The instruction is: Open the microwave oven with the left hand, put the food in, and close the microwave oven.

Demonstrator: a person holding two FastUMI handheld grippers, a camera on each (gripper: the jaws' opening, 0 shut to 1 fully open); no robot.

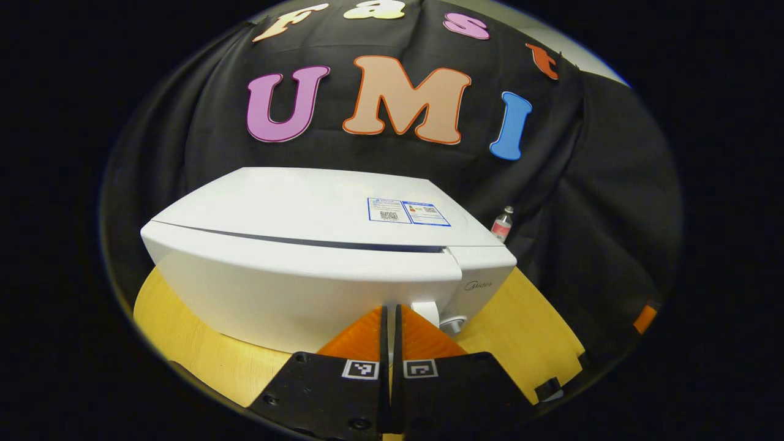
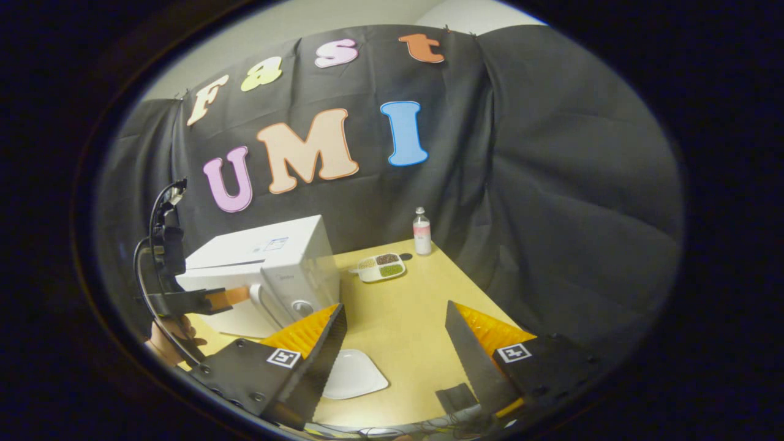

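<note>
- My left tool [image 1: 390, 318] is squeezed tight, its two fingers side by side with just a thin slit between them and nothing in there.
- It points right at the front of the white microwave oven [image 1: 318, 245], very near the door, just beside the door's right edge.
- The microwave door is closed. A round knob [image 1: 452, 323] peeks out just right of my left tool's fingers.
- The microwave sits on the yellow wood counter [image 1: 527, 331], toward the counter's left side in the right gripper view.
- In the right gripper view I also see my left tool [image 2: 236, 296] reaching to the microwave front, with a hand [image 2: 168, 340] holding it below.
- My right tool [image 2: 395, 334] is spread wide with nothing between its fingers. It hangs over the counter's near edge.
- A white plate [image 2: 354, 373] lies on the counter near the front edge, by my right tool's left finger.
- The food tray [image 2: 381, 266] with three kinds of food sits near the counter's back edge, to the right of the microwave.
- A small bottle [image 2: 421, 231] stands upright just behind the tray, by the back corner.
</note>
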